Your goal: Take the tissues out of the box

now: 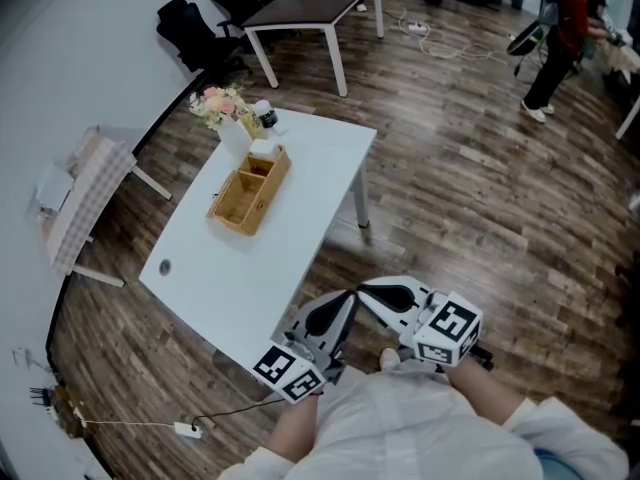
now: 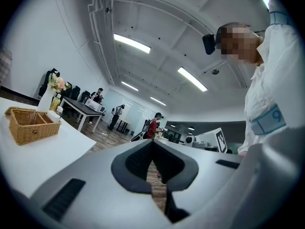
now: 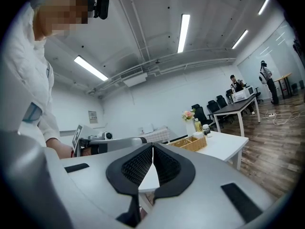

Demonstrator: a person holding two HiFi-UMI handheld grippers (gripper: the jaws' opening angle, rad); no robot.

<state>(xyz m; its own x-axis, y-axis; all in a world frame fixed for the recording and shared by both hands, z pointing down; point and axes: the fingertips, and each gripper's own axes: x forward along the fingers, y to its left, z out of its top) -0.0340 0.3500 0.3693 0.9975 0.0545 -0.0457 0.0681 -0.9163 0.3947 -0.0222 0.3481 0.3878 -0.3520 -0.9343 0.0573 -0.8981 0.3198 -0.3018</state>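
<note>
Big stretch of wooden floor [image 1: 470, 198] lies open on my right, with one person [image 1: 560, 28] well off at the far end and nobody close. The white table [image 1: 300, 198] lies ahead and to my left, near corner just below my claws, long edge running away from me. Its top is bare all the way to the wicker basket [image 1: 248, 196], so it's a clear run in. The basket sits well apart from me, flowers [image 1: 218, 105] just behind it, worth minding. The white something [image 1: 262, 149] at its far end may be the tissues; I can't tell. Nothing's out yet, so I judge the whole job remains. My left claw [image 2: 152, 144] is pinched closed on nothing, and my right claw [image 3: 152, 149] likewise, tips together, empty.
</note>
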